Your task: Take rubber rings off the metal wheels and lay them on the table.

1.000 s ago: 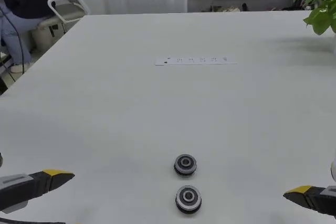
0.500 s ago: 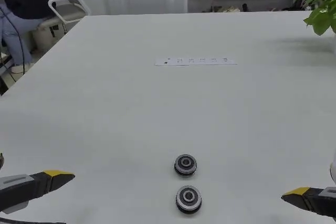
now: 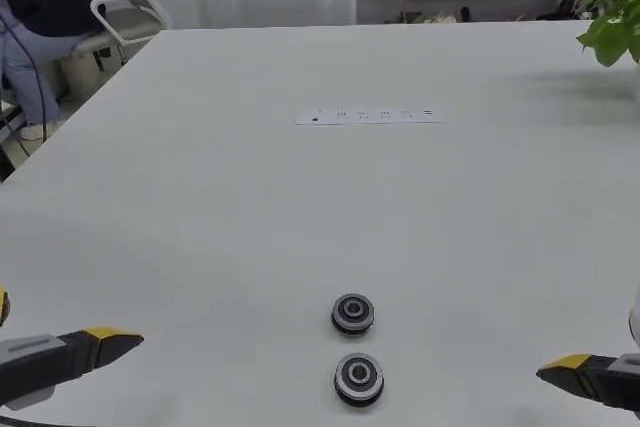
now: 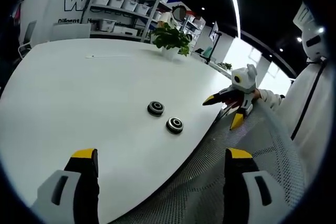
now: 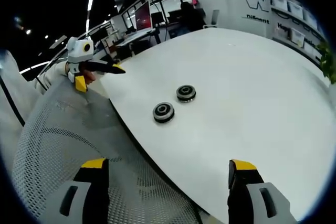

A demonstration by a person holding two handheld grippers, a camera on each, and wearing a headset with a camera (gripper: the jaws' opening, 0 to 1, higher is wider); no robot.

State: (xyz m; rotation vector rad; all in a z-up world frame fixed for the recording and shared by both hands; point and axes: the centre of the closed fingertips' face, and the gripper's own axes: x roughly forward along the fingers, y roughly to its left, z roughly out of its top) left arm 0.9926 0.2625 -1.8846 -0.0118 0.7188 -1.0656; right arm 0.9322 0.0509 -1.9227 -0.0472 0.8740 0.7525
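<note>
Two metal wheels with black rubber rings lie flat near the table's front edge: a far wheel and a near wheel. My left gripper hovers at the front left, well apart from the wheels, open with nothing between its yellow-tipped jaws. My right gripper hovers at the front right, also open and holding nothing. Each gripper sees the other across the wheels: the right gripper and the left gripper.
A white power strip lies flat mid-table. A leafy plant stands at the far right. An office chair and a seated person are beyond the far left corner. A mesh seat lies under the table's near edge.
</note>
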